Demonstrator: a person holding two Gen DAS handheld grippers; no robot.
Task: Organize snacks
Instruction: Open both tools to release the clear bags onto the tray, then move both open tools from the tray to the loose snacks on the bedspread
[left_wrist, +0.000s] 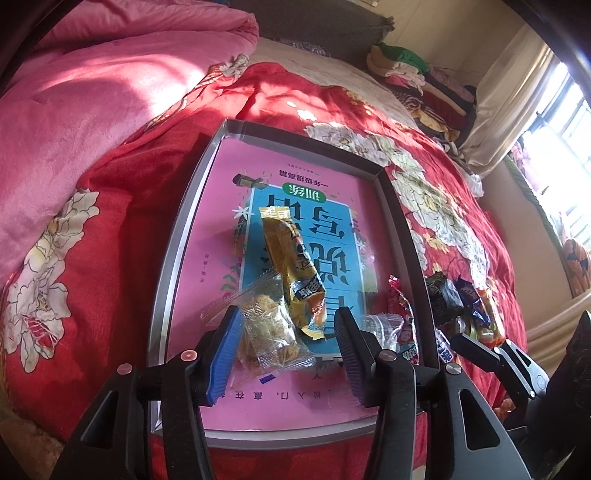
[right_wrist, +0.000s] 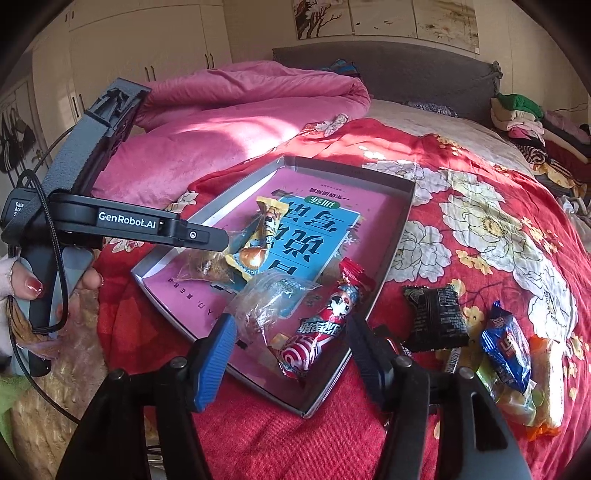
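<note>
Now we spread both tongs, left tongs (left_wrist: 286, 354) and right tongs (right_wrist: 291, 354), pinching nothing, so snacks (right_wrist: 314, 328) drop inside the box (right_wrist: 402, 221).

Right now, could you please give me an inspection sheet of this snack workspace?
Surface: red floral bedspread, sunlit.
Job's things: grey tray with pink liner; yellow snack pack, clear-wrapped pastry, red snack pack and clear pack inside it.
Clutter: black packet, blue packet and others loose beside the tray.
Grippers: left claw and right claw open, packs lying between the fingers.
Cables: black cable on the left handle.
Surroundings: pink quilt, folded clothes, wardrobe.
</note>
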